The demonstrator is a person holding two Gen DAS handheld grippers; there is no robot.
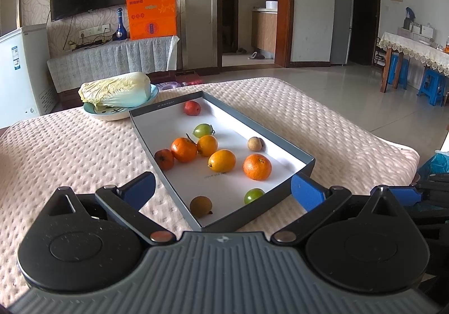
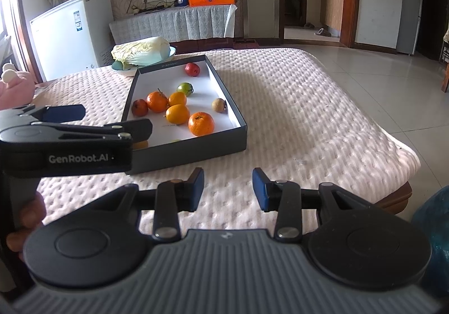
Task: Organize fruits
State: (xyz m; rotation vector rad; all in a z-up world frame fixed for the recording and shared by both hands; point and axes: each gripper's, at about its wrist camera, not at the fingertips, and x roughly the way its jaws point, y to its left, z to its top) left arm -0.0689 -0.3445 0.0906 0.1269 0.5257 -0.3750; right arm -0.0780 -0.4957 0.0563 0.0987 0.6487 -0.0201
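A shallow grey box with a white floor (image 1: 179, 196) (image 2: 196, 151) lies on the padded table and holds several small fruits: oranges (image 1: 257, 166) (image 2: 201, 123), a yellow one (image 1: 221, 160), green ones (image 1: 202, 130), red ones (image 1: 192, 107) and brown ones (image 1: 200, 206). My left gripper (image 1: 221, 190) is open wide and empty, its fingers either side of the box's near corner; it also shows in the right wrist view (image 2: 112, 120). My right gripper (image 2: 228, 187) is open and empty above the bare cloth just in front of the box.
A cabbage (image 1: 116, 89) lies on a plate (image 1: 118, 114) behind the box at the far left. The pale quilted table cover (image 2: 308, 117) stretches to the right, its edge dropping to the tiled floor. A pink soft thing (image 2: 14, 86) sits at far left.
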